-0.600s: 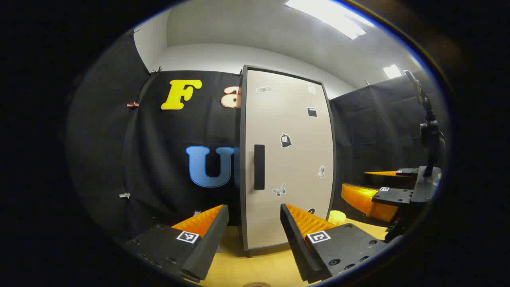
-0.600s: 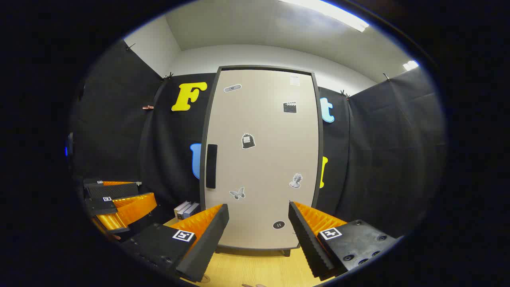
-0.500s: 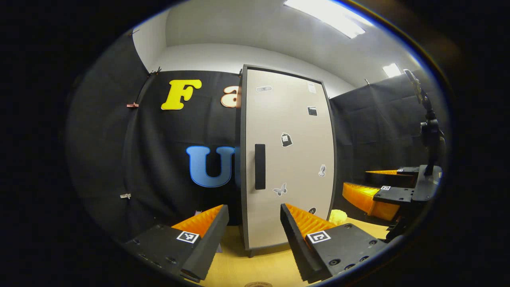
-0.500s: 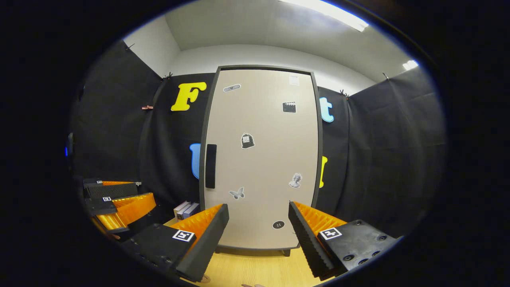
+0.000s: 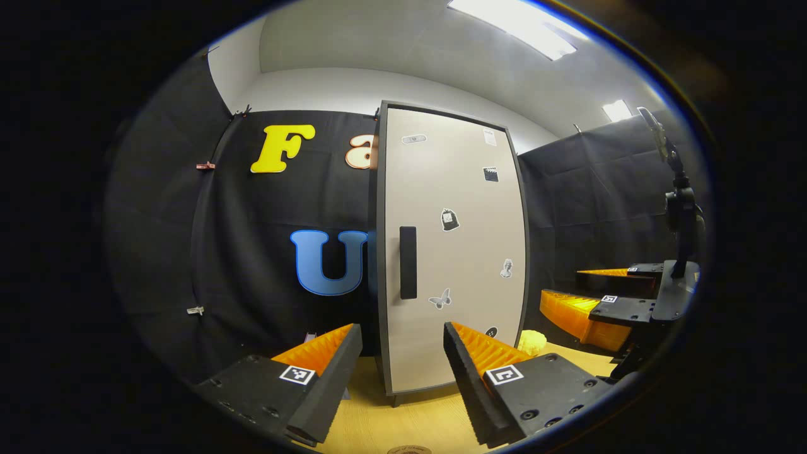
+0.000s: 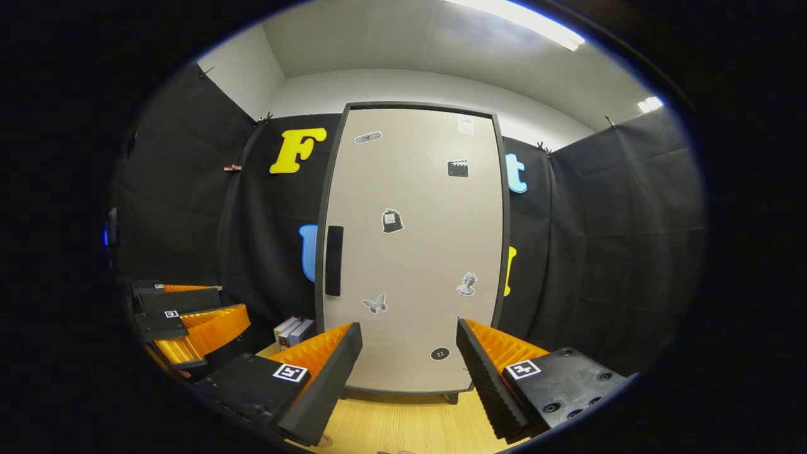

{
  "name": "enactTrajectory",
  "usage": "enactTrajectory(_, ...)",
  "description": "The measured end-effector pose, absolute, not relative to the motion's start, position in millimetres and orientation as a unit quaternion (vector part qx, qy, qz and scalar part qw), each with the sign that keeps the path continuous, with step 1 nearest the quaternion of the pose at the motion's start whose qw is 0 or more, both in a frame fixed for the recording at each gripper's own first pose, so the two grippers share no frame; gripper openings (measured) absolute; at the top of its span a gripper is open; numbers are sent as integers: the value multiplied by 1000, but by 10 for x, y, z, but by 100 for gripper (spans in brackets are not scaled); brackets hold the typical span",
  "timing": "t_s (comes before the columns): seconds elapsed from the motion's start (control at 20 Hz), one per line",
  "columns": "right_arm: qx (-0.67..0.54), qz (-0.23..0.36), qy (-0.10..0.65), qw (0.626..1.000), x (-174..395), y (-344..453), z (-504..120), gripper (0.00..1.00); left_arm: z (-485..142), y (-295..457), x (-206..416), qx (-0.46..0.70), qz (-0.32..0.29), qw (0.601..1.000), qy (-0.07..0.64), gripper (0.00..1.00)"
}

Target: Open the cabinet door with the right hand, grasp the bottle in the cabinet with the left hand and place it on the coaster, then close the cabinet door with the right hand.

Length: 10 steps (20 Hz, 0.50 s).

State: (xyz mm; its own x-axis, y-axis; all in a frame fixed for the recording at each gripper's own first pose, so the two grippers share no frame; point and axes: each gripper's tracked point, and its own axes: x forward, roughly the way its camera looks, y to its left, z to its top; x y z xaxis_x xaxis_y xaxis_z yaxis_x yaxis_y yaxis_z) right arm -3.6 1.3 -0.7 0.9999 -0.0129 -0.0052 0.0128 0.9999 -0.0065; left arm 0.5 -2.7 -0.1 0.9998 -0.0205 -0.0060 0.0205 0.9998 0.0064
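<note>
Beige flat cabinet door shut; both hand-held grippers released, ridged pads.

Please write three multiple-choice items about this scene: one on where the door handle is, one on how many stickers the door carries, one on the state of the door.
1. On which side of the cabinet door is the handle, in the right gripper view?
A. left edge
B. right edge
C. top middle

2. How many stickers are on the door?
A. two
B. seven
C. twelve

3. The cabinet door is
A. wide open
B. removed
C. closed

Answers: 1 A, the dark bar stands by the left edge. 2 B, seven small stickers can be counted. 3 C, the panel fills its dark frame.
</note>
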Motion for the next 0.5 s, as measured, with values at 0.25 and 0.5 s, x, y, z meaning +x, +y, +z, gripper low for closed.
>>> enactTrajectory(0.25, 0, -8, 0, 1000, -50, 6, 12, 98, 8, -20, -22, 3, -10, 1000, 1, 83)
enactTrajectory(0.5, 4, -8, -8, 1000, -59, -4, 40, 98, 20, 19, -51, 5, -7, 1000, -1, 83)
